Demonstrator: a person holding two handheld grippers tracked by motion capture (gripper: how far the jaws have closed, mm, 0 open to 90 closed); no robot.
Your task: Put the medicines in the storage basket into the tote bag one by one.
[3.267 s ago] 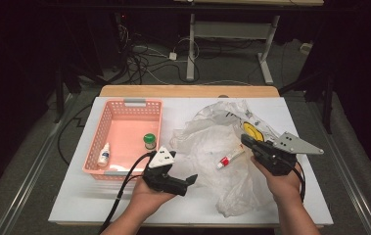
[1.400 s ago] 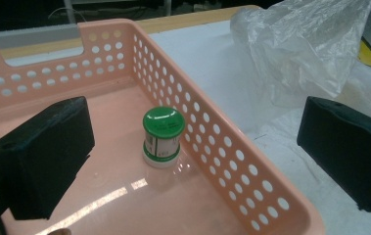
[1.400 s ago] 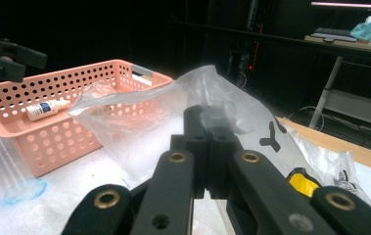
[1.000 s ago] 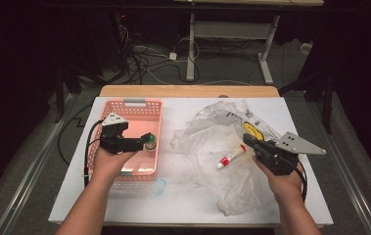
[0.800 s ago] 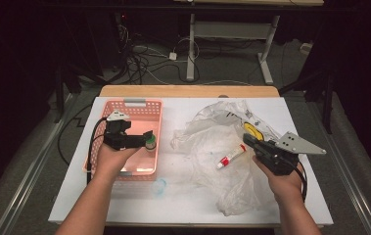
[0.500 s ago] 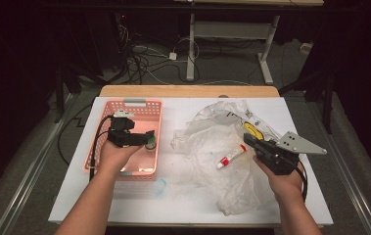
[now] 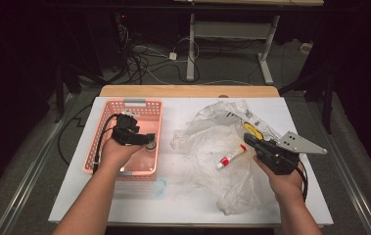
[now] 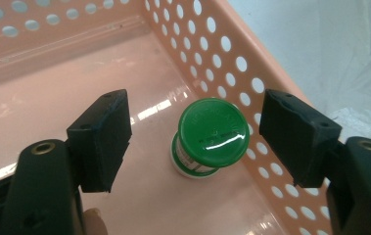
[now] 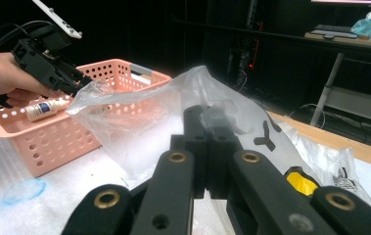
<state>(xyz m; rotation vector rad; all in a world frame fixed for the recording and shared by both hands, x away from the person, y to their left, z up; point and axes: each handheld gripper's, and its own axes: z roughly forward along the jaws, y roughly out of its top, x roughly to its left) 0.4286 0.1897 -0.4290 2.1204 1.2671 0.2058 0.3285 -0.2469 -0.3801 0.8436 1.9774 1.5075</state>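
Both left tongs (image 8: pixel 193 142) pads flank green-capped bottle (image 8: pixel 207 139), closing, untouched; right tongs (image 9: pixel 212 137) clenched on bag (image 9: pixel 173 107).

Left gripper (image 7: pixel 146 140) moved from table front into pink basket (image 7: pixel 105 119), jaws closing around green-capped bottle (image 8: pixel 211 136), not yet touching.

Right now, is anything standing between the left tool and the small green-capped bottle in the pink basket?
Nothing visible. The small green-capped bottle stands upright near the perforated wall of the pink plastic basket, between the open jaws of the left tool, which have just been closing, not touching it.
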